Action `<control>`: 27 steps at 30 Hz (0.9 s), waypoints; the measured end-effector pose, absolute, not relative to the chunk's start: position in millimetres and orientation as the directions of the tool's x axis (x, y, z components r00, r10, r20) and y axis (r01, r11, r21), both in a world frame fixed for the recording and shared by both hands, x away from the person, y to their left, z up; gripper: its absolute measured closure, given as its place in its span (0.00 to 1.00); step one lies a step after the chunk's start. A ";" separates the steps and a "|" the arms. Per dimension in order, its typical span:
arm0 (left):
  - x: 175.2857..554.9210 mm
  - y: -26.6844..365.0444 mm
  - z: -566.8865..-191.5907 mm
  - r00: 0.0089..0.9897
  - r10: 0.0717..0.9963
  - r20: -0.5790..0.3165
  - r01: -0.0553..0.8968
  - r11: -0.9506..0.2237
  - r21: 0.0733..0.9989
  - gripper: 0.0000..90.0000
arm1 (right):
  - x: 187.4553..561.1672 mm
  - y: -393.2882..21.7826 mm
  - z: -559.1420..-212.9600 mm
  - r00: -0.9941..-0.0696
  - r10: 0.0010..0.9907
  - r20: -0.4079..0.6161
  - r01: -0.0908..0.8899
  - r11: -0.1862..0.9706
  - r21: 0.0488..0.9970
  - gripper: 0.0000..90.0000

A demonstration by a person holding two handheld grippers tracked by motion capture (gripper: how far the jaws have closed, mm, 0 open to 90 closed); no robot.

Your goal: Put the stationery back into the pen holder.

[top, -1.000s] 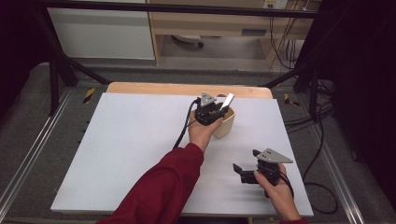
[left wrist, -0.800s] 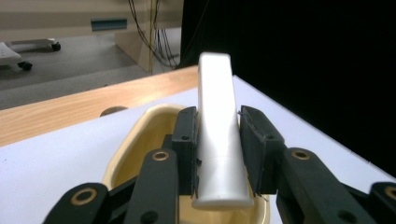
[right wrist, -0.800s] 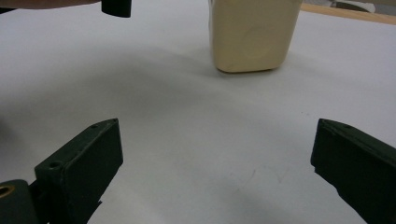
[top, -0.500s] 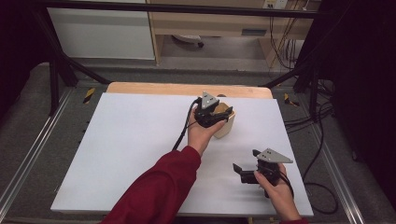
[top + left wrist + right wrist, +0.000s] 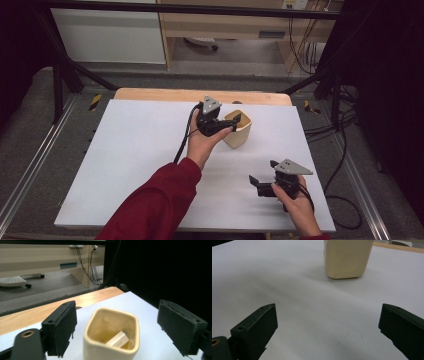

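Fingers (image 5: 60,331) of left gripper (image 5: 117,332) flank cream cup (image 5: 111,333).

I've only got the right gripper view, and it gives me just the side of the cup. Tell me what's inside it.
Observer: A pale block lies tilted at the bottom of the cup.
Operator: Now report the left gripper.
Observer: The left gripper is open, with one jaw on each side of the cup and neither touching it.
Operator: Give me the cup's place on the table.
Observer: In the high view it stands near the far edge of the white table, right of centre.
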State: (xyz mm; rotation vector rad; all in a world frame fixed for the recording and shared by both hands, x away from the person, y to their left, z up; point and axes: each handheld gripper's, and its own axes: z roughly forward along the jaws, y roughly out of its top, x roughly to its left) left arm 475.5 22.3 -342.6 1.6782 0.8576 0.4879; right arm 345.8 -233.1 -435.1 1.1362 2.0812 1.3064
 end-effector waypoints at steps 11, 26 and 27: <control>458.7 62.8 -340.2 0.642 0.759 -0.110 0.286 -0.104 0.953 0.08 | 346.0 -232.0 -435.6 -0.571 0.819 0.057 0.412 0.226 0.883 0.03; 425.6 130.0 -347.7 0.595 0.793 -0.132 0.305 -0.070 0.950 0.05 | 345.8 -231.0 -435.8 -0.574 0.818 0.048 0.405 0.232 0.884 0.03; 423.1 135.7 -349.3 0.590 0.796 -0.135 0.306 -0.066 0.950 0.05 | 345.8 -231.0 -435.9 -0.574 0.818 0.048 0.405 0.232 0.884 0.03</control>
